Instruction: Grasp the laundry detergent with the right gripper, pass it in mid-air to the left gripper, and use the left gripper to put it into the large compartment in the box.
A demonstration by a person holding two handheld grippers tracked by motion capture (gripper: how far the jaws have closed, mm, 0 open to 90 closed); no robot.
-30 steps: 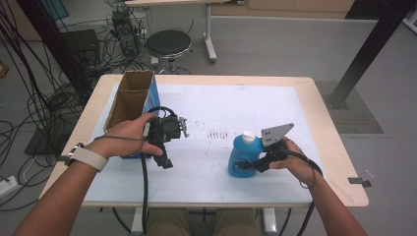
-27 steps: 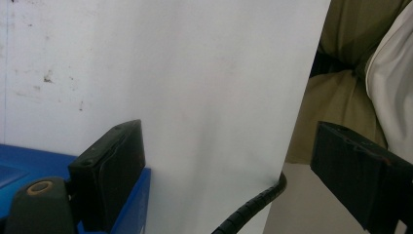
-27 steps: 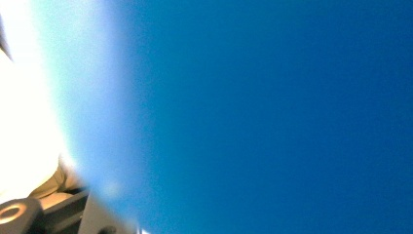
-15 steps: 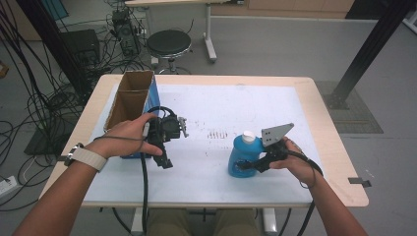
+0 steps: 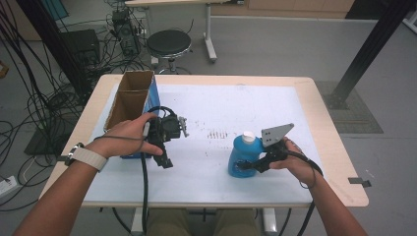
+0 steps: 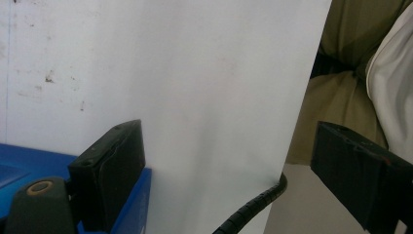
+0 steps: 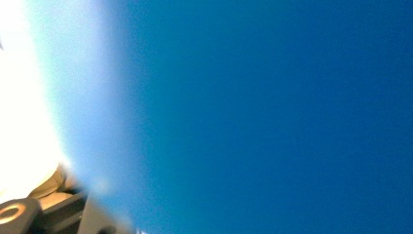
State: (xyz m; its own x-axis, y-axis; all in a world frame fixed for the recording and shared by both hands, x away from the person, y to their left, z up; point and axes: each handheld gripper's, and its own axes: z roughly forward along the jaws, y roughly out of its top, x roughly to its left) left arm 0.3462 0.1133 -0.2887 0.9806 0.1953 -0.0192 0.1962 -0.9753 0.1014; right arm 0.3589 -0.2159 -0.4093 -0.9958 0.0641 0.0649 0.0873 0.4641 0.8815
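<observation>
1. Nothing has moved since the earlier pictures: both hands and the blue bottle sit in the same spots.
2. The right tool (image 5: 255, 164) is clamped on the blue bottle (image 5: 242, 156), low on its side. The bottle stands upright on the table (image 5: 221, 108), toward the near right part, with its white cap (image 5: 249, 137) on top.
3. In the right gripper view the bottle (image 7: 272, 107) is very close and blurry, so I think the grip is snug. Holding it low likely keeps it from tipping.
4. The left tool (image 5: 167, 147) has its jaws apart with nothing between them. It hangs just beside the cardboard box (image 5: 132, 101), pointing toward the person.
5. In the left gripper view one black pad (image 6: 109, 170) sits next to the box's blue side (image 6: 131, 204), and the table edge is near.
6. The box is open on top and stands at the left side of the table. It looks like a place to put the bottle.
7. Between the bottle and the box the white table is bare, so there is lots of room to move across. The near edge is close to the bottle, so pulling it back could be risky.
</observation>
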